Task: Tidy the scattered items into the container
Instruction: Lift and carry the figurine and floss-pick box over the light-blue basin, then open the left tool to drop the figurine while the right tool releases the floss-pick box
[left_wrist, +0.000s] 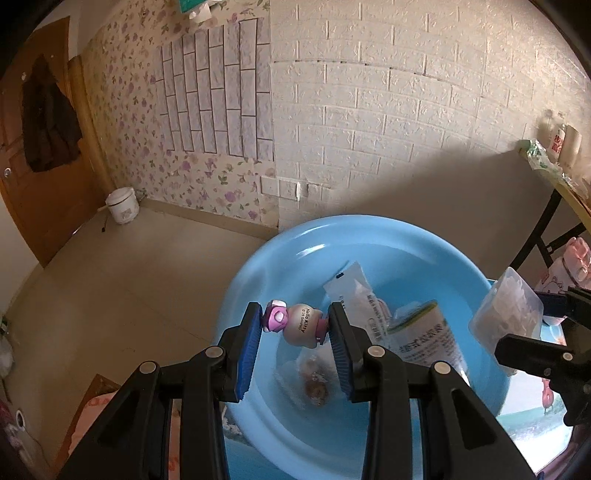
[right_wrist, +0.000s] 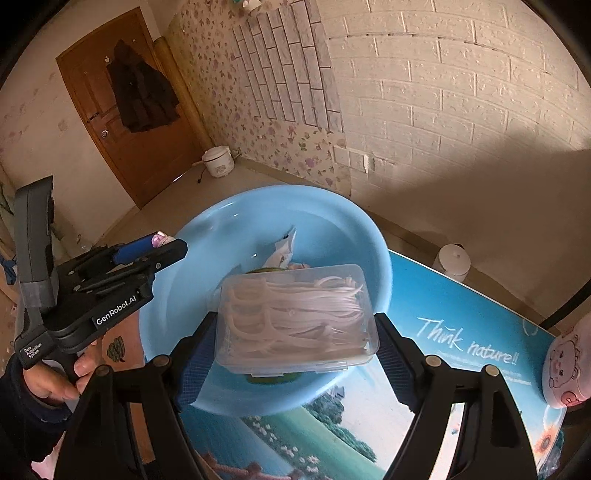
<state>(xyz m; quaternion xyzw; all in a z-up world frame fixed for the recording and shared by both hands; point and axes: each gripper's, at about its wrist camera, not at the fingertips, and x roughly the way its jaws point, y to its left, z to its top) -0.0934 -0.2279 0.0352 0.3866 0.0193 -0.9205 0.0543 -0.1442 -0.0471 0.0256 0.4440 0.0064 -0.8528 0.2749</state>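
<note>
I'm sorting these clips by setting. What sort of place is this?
Probably a room in a home: a wooden door with a dark coat hanging on it, flowered wallpaper, and a rice cooker on the floor by the wall.

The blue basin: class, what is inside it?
Inside the blue basin lie a white sachet and a printed packet. Something brownish at the bottom is blurred; the floss-pick box covers more.
</note>
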